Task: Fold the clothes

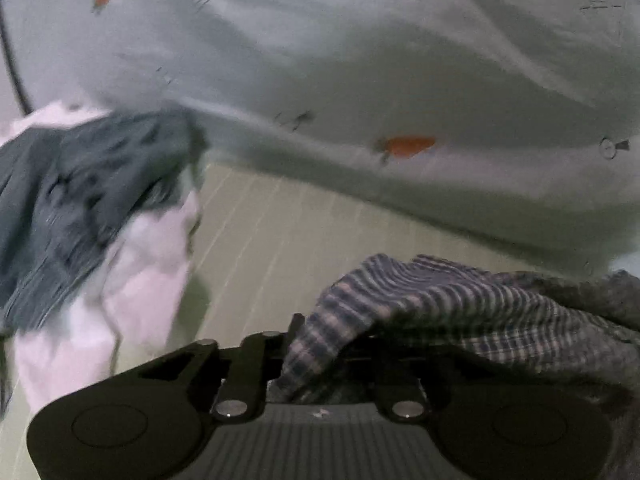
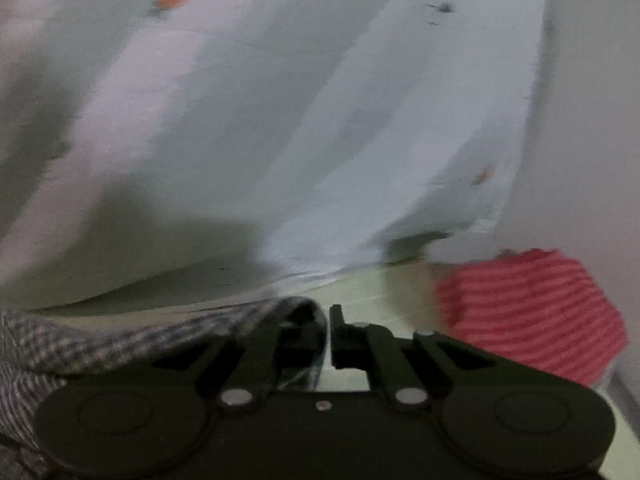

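1. A plaid garment (image 1: 460, 304), checked in dark blue and pale tones, was seen pinched by both grippers and stretched between them above a pale green striped surface (image 1: 272, 232).
2. In the left wrist view, the left gripper (image 1: 320, 340) was seen with its jaws closed narrowly on a bunched edge of the plaid garment, whose cloth was draped over the right finger and trailed off toward the right edge of the view.
3. In the right wrist view, the right gripper (image 2: 328, 332) was shown nearly closed, with a fold of the plaid garment (image 2: 120, 340) clamped between its fingers; the cloth was spread away to the left and partly covered the left finger.
4. A pale sheet printed with small orange carrots (image 1: 360, 60) was shown as a backdrop behind the surface's far edge, blurred in both views.
5. Near the surface's left edge, in the left wrist view, a dark grey-blue garment (image 1: 80, 200) was seen lying on top of a light pink garment (image 1: 140, 280), well apart from the gripper.
6. At the surface's right side, in the right wrist view, a red and pink striped garment (image 2: 528, 312) was seen in a heap, just beside the right gripper's body.
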Demonstrator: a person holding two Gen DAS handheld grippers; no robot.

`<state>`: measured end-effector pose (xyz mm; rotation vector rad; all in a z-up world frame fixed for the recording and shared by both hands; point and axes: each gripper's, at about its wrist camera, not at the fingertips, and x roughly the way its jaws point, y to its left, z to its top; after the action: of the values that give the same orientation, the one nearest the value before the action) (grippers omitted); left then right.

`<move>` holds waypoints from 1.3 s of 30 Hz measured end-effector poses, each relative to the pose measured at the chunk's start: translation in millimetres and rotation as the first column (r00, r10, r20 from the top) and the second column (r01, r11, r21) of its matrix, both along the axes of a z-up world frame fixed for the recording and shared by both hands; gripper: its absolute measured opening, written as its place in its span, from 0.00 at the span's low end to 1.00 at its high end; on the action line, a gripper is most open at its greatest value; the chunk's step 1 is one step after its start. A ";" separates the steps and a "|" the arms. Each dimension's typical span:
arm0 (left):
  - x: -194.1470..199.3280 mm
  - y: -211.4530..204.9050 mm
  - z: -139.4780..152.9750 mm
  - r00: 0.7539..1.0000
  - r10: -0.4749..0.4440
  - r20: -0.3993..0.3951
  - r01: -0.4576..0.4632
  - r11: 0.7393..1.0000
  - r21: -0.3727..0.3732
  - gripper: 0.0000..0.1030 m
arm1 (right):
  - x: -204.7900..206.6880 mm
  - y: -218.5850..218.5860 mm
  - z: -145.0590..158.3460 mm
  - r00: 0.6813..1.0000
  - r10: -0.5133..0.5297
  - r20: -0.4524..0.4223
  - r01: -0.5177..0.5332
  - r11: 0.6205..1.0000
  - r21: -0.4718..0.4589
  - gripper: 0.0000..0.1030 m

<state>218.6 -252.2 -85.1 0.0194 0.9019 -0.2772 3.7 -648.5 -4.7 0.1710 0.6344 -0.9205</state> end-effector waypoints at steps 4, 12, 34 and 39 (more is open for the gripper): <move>-28.0 -33.7 -0.1 0.998 -0.050 0.042 0.047 0.996 0.076 0.44 | 0.8 16.5 -24.8 0.998 -0.016 -0.064 0.017 1.000 0.009 0.57; -115.5 -53.9 -23.7 0.965 -0.206 -0.163 0.199 0.978 -0.055 0.59 | -41.5 73.3 -62.9 0.997 0.073 -0.041 -0.061 0.968 0.242 0.85; -173.7 -131.0 -62.7 0.878 -0.382 -0.289 0.410 0.911 0.041 0.28 | -71.9 105.0 -109.5 0.964 0.267 -0.019 -0.229 0.861 0.454 0.88; -181.6 -104.3 -54.3 0.890 -0.368 -0.270 0.389 0.921 0.024 0.08 | -70.0 107.9 -125.0 0.967 0.253 -0.022 -0.203 0.819 0.536 0.46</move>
<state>37.0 -356.5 -139.3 0.2395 1.1705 -0.6210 -66.3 -540.6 -129.6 0.5407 0.9692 -0.5009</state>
